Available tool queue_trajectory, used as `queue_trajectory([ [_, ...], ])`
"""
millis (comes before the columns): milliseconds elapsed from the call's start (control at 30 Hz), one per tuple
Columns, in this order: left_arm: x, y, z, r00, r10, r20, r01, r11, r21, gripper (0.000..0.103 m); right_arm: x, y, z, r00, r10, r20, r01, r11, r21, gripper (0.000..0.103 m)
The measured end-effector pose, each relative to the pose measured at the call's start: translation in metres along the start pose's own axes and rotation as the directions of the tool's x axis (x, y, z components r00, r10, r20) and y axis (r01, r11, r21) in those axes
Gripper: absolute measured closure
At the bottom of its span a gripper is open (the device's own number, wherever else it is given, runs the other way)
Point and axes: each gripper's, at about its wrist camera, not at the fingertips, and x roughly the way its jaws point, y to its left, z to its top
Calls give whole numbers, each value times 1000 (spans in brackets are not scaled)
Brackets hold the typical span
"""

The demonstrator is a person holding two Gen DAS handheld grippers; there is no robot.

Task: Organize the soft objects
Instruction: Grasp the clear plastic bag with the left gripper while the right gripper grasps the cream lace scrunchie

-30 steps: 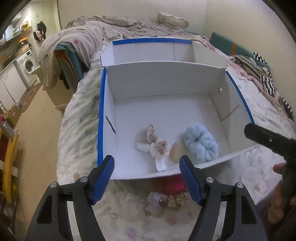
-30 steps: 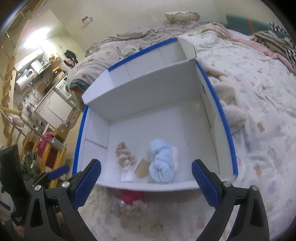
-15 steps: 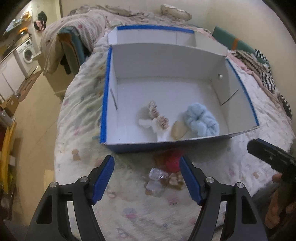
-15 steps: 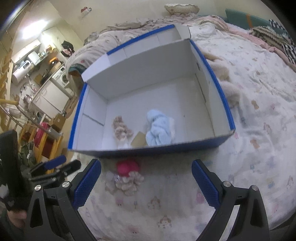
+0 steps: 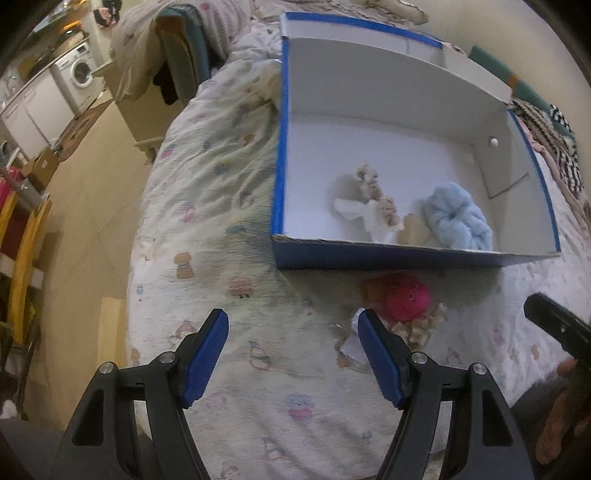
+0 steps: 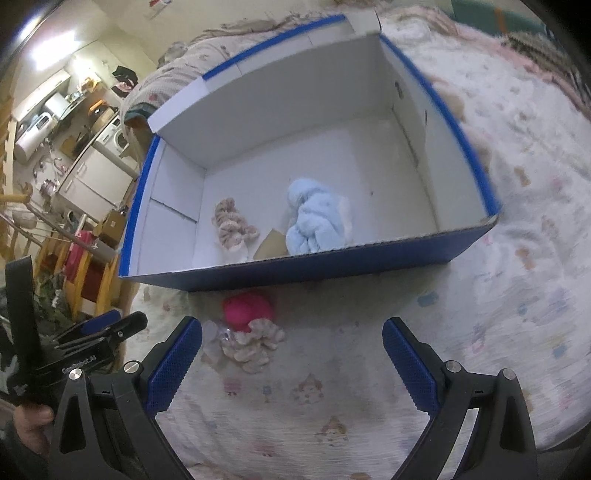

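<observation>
Pink scrunchie (image 6: pixel 248 309) beyond splayed right hand-held gripper (image 6: pixel 291 363)

Matt white cardboard box (image 6: pixel 369 254), fluffy blue plush (image 6: pixel 314 221), printed cotton bedsheet (image 6: pixel 332 406), textured blue pads (image 6: pixel 404 360).

A bed (image 5: pixel 207 206) fills most of the room, covered with a pale quilt (image 6: pixel 517 295) printed with small cartoon figures. Beside it lies a tan floor (image 5: pixel 85 206). Against the far side stands a white washing machine (image 5: pixel 83 72) next to white cabinets (image 5: pixel 37 107). A chair (image 5: pixel 184 62) draped with a blanket stands at the bed's edge. Yellow wooden rails (image 5: pixel 22 266) show at the left. The walls (image 6: pixel 184 14) are cream, and a bright ceiling light (image 6: pixel 50 46) glows over a cluttered kitchen counter (image 6: pixel 79 98).
</observation>
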Motion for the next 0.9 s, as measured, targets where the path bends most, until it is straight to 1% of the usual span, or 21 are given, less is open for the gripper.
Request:
queue_trajectory([
  [133, 5, 5, 3, 1000, 29, 1, -29, 999, -21, 33, 8, -8, 2, 998, 52, -18, -50, 996, 68, 0],
  [233, 13, 8, 7, 1000, 5, -22, -6, 999, -50, 33, 12, -8, 1, 999, 41, -26, -39, 997, 71, 0],
  [400, 25, 6, 10, 997, -39, -68, 35, 997, -64, 34, 20, -5, 1, 998, 33, -49, -29, 997, 76, 0],
  [500, 37, 4, 12, 990, -84, -115, 74, 993, -92, 36, 21, -5, 3, 998, 29, -53, -25, 997, 75, 0],
  [667, 66, -12, 14, 969, -136, -206, 117, 988, -99, 36, 25, -4, 4, 998, 28, -63, -23, 998, 67, 0],
  [733, 78, -19, 14, 962, -138, -237, 120, 989, -89, 39, 25, -4, 4, 998, 26, -65, -22, 998, 62, 0],
  [767, 84, -23, 14, 960, -127, -251, 110, 991, -81, 44, 25, -4, 4, 997, 25, -66, -21, 998, 61, 0],
  [800, 89, -26, 13, 958, -115, -262, 99, 992, -74, 45, 24, -4, 4, 997, 24, -67, -20, 998, 59, 0],
  [833, 96, -30, 11, 953, -111, -282, 97, 993, -60, 45, 24, -5, 4, 998, 22, -65, -19, 998, 57, 0],
  [867, 100, -33, 10, 948, -113, -297, 101, 993, -54, 48, 24, -5, 4, 998, 23, -65, -19, 998, 57, 0],
  [900, 103, -35, 10, 947, -112, -302, 101, 993, -53, 59, 24, -5, 4, 998, 24, -65, -20, 998, 58, 0],
])
